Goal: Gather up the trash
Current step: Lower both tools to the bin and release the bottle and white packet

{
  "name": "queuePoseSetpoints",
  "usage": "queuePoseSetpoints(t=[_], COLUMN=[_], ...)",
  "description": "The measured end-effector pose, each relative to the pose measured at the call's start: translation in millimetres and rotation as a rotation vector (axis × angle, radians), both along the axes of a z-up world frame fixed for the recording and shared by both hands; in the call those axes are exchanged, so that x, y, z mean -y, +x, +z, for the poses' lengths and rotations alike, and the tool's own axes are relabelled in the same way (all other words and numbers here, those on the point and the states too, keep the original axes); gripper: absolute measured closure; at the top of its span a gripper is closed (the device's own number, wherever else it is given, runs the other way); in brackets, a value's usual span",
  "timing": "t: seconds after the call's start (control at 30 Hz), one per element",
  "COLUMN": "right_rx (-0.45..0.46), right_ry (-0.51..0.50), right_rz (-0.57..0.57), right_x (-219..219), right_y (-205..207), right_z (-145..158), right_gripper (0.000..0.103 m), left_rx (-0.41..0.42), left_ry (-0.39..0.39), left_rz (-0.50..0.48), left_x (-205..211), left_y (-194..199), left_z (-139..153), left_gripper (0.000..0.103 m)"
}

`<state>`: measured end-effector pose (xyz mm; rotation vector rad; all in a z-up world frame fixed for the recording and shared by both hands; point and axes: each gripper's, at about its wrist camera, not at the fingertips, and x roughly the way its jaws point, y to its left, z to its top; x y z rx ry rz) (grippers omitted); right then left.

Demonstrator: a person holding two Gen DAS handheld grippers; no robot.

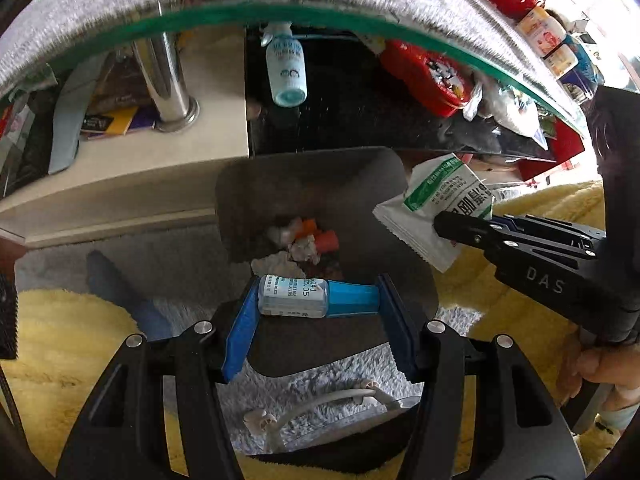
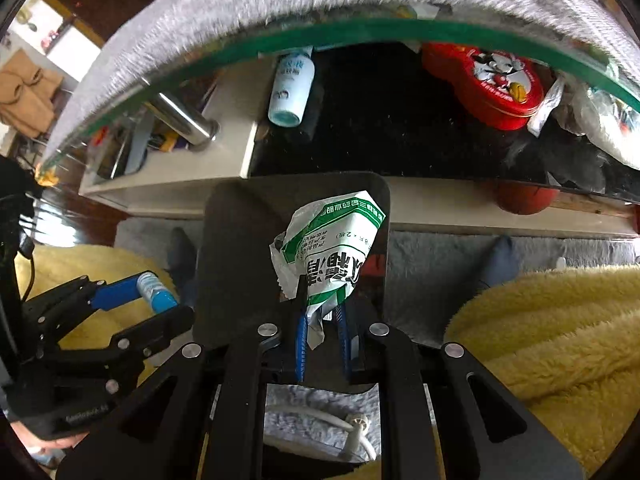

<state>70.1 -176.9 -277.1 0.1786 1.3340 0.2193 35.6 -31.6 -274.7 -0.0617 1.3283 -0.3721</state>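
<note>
on the left i have the left gripper (image 1: 318, 300) clamped end to end on a small clear plastic bottle with a blue cap (image 1: 316, 295), held crosswise right above the dark grey plastic bin (image 1: 256, 200) on the floor below the glass-topped table (image 1: 280, 14). to the right, the right gripper (image 2: 322, 312) is pressed together on the tail of a crumpled white and green printed wrapper (image 2: 328, 240), also hanging over the bin's mouth. i judge this as the drop step: both pieces of trash are carried and in place, so the next move calls for spreading each gripper so its piece falls inside, the wrapper kept clear of the right rim.

my left wrist view looks into the bin and shows orange and pale scraps (image 1: 304, 240) already at the bottom; the right wrist view hides that behind the wrapper. the right wrist view alone shows the pinch on the wrapper's tail.
</note>
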Motion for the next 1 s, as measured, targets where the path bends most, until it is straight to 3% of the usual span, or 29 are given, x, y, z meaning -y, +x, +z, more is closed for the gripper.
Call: queuePoseSetpoints(t=[0.27,0.4,0.6,0.7,0.83,0.9,1.0], right_rx=[-0.025,-0.027,-0.013,0.005,0.033,0.068,0.102], right_ry=[0.020,0.029,0.040,0.053,0.069,0.067,0.067], right_rz=[0.002,-0.013,-0.041,-0.063,-0.080,-0.088,-0.085], right_x=[-4.7,-3.0,4.2,10.5,16.7,19.9,22.3], right_y=[9.5,12.7,16.5,18.2,21.0,21.9,22.2], right_z=[-6.6,-6.7,-1.0,7.6,22.3,35.0,49.5], right_gripper=[0.084,0.061,0.052,0.039,0.037,0.025,0.020], left_rx=[-0.038,-0.035,-0.025,-0.012,0.017,0.042,0.075], left_ry=[0.000,0.013,0.011,0.000,-0.004,0.001,0.002], left_rz=[-0.014,-0.012,-0.004,0.010,0.029,0.038,0.050], left_x=[3.8,2.9,-1.4,-6.8,-14.1,-17.4,-21.7], left_y=[4.8,8.0,11.7,14.1,17.7,18.9,21.1], left_z=[-9.3,-8.5,-4.1,2.5,15.8,25.0,38.9], left_gripper=[0.048,0.047,0.031,0.023,0.018,0.016,0.014])
